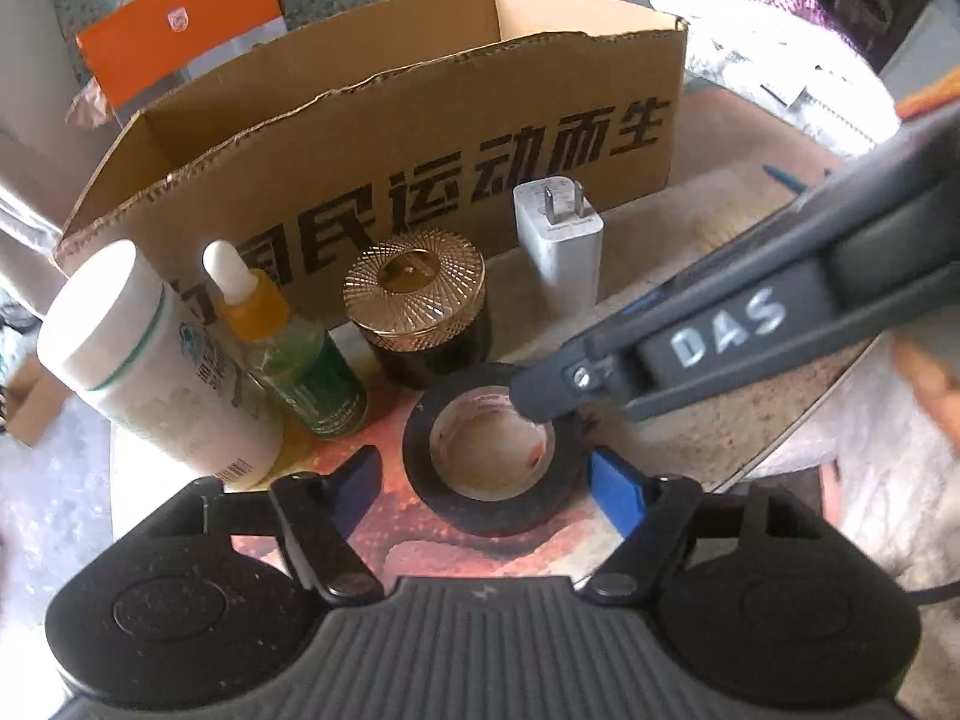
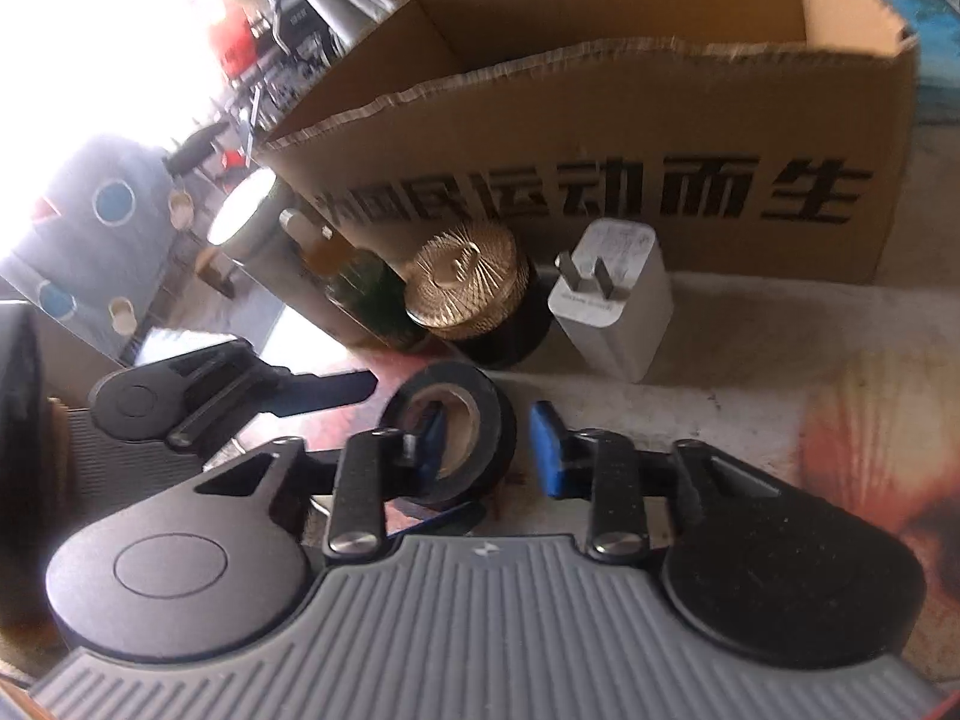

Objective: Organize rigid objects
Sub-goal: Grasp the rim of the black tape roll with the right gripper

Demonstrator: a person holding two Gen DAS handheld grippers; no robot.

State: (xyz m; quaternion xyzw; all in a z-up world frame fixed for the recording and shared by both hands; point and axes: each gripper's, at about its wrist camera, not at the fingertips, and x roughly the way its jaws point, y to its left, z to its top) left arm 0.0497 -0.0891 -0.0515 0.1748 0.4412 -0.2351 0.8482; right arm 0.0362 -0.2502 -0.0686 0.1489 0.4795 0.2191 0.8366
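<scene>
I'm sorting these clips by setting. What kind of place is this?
Probably a lived-in home, not a lab: a worn printed tabletop holding toiletry bottles and a phone charger, with piled laundry behind the cardboard box.

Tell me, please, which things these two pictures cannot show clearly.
- Floor of the cardboard box: hidden by its front wall, both views.
- White bottle: washed out by glare, right wrist view.
- Print on the charger: too small, both views.
</scene>
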